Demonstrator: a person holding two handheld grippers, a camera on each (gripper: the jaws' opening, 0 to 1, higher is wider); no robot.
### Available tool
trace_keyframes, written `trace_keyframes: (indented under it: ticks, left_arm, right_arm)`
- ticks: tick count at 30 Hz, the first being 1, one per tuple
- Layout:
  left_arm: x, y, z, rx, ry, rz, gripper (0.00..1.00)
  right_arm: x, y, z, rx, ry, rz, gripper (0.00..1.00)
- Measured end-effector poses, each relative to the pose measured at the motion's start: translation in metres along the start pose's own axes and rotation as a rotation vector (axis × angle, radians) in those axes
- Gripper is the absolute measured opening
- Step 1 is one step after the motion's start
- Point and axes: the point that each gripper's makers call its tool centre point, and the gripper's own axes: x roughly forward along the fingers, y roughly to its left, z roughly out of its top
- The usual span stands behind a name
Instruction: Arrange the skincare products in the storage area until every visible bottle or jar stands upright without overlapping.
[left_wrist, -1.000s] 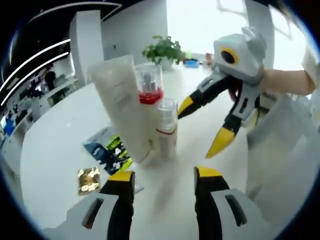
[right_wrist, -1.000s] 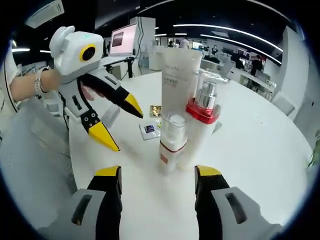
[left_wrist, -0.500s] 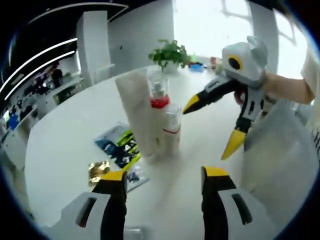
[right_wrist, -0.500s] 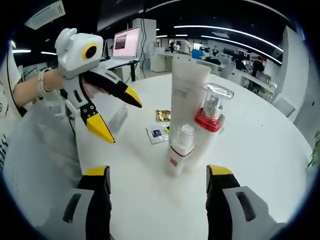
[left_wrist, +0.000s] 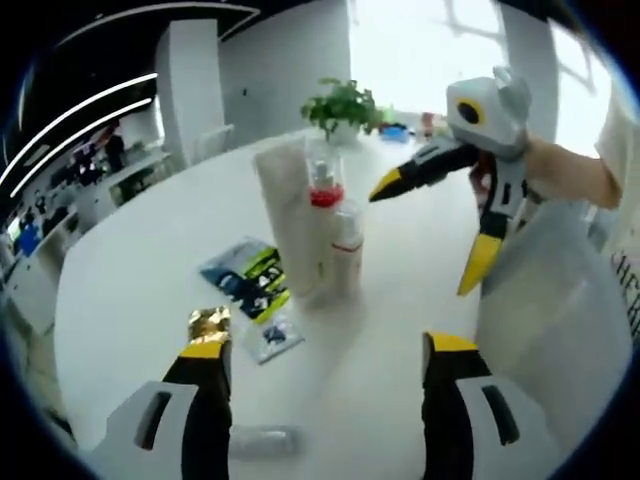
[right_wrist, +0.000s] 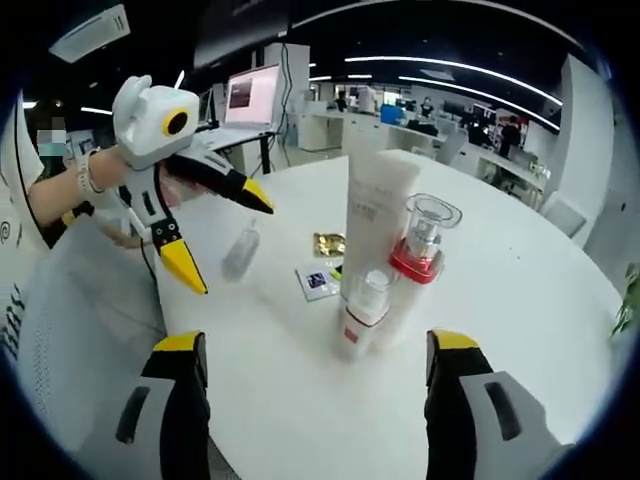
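Three products stand upright, close together, on the white round table (right_wrist: 520, 300): a tall white tube (left_wrist: 281, 215) (right_wrist: 375, 225), a clear-capped pump bottle with a red collar (left_wrist: 322, 198) (right_wrist: 420, 255), and a small bottle with a red band (left_wrist: 345, 258) (right_wrist: 361, 318). A small clear bottle (right_wrist: 240, 253) (left_wrist: 262, 440) lies on its side, apart from them. My left gripper (left_wrist: 328, 350) (right_wrist: 224, 238) is open and empty, short of the group. On the other side of the group my right gripper (right_wrist: 315, 345) (left_wrist: 428, 238) is held open with nothing in it.
Flat sachets lie by the products: a blue-green packet (left_wrist: 245, 280), a gold one (left_wrist: 208, 322) (right_wrist: 328, 243) and a small one (left_wrist: 272, 338) (right_wrist: 318, 280). A potted plant (left_wrist: 340, 105) stands at the far table edge. A laptop (right_wrist: 250, 95) is beyond the table. A person's sleeve (right_wrist: 70, 290) fills the near left.
Both grippers have drawn back from the standing group, which looks smaller in both views. Both pairs of jaws now stand wider apart. The lying clear bottle has come into view.
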Motion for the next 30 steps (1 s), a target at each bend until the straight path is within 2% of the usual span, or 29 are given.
trace_keyframes:
  ticks: [7,10,25,30]
  left_arm:
    - [-0.012,0.009,-0.002,-0.030,-0.018,0.022,0.79]
    - [-0.017,0.007,-0.001,-0.030,-0.017,0.025,0.81]
    - [-0.031,0.001,-0.005,-0.029,-0.030,0.020,0.98]
    - [-0.035,0.001,-0.009,-0.033,-0.030,0.015,0.99]
  right_arm:
    - [-0.004,0.000,0.006,0.004,-0.017,-0.012,0.96]
    - [-0.006,0.002,0.008,0.012,-0.013,-0.008,0.99]
    - [-0.010,0.014,0.015,-0.008,-0.018,-0.004,0.99]
    - [-0.010,0.016,0.019,-0.026,-0.021,-0.010,1.00]
